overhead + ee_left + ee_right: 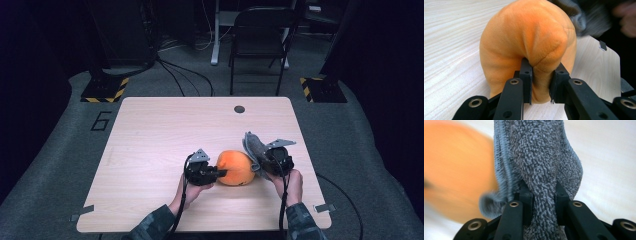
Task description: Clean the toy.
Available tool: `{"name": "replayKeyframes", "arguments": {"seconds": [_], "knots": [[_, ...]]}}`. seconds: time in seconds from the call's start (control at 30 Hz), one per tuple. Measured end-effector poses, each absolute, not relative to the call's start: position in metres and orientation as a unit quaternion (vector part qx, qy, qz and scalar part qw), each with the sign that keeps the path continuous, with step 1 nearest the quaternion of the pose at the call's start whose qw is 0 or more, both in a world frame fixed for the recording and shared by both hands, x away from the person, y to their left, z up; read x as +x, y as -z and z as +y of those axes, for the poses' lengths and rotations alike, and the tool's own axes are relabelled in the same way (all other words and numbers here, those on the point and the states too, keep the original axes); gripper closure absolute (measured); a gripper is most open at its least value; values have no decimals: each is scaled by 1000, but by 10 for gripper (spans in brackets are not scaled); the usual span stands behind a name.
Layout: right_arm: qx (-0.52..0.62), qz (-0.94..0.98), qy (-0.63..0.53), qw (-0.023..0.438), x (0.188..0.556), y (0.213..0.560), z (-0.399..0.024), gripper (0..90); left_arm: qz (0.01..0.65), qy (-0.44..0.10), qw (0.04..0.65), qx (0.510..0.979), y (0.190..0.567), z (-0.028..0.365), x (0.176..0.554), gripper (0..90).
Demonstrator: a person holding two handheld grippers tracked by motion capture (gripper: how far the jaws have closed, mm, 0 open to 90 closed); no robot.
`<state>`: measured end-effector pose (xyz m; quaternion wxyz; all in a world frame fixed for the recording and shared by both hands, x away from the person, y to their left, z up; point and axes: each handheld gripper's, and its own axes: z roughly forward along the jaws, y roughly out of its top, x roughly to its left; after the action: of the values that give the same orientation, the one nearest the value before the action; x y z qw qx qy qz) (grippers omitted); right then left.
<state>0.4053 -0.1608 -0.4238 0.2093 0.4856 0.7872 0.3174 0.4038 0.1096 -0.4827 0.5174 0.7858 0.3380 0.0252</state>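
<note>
- The orange plush ball [235, 168] is seen lying on the desk [160, 135], a little toward 5 o'clock from the middle of the top, between the two tools.
- It is judged to be soft and light: in the left tool view a fold of its fabric [541, 67] is bunched up between the jaws, and the body behind is drawn into creases (a stiff thing would not pucker so).
- A pinch of loose skin is judged the best hold, since the round body is too wide and too yielding to be spanned; a slip is unlikely on the napped cloth, though a thin fold could be pulled free by a sharp tug.
- The left tool [218, 173] is clenched on the ball at its 9 o'clock side, as seen from above.
- The grey terry cloth [254, 148] is held at the ball's 3 o'clock side, touching or just beside it (contact cannot be told for certain).
- It is judged limp, light and rough-looped, so it will drape and fold under any grip; a gathered bunch [544, 195] is what is taken.
- The right tool [267, 165] is clamped on that bunch, with the cloth rising past the jaws.
- Nothing fragile is involved; firm squeezing can be borne by both things.
</note>
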Motion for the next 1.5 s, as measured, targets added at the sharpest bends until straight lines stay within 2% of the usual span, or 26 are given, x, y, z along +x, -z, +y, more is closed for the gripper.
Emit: {"name": "replayKeyframes", "arguments": {"seconds": [0.17,0.3,0.37,0.9,1.13,1.37,1.43,1.5], "knots": [[418,793,-399,194,380,388,-125,750,332,-31,514,790,482,109,404,751],[385,818,-375,204,375,396,-90,750,336,-30,514,789,482,110,403,751],[383,824,-357,219,376,403,-87,750,338,-29,517,786,484,110,404,751],[467,802,-313,200,400,429,-147,745,335,-27,516,788,483,108,403,750],[503,798,-274,186,416,456,-164,746,335,-27,517,787,483,108,403,751],[516,813,-219,156,430,492,-165,743,335,-29,518,787,484,109,404,750],[515,815,-214,158,430,489,-164,742,335,-29,517,787,484,109,404,749],[511,812,-218,179,427,476,-165,745,336,-26,519,786,484,110,404,748]]}}
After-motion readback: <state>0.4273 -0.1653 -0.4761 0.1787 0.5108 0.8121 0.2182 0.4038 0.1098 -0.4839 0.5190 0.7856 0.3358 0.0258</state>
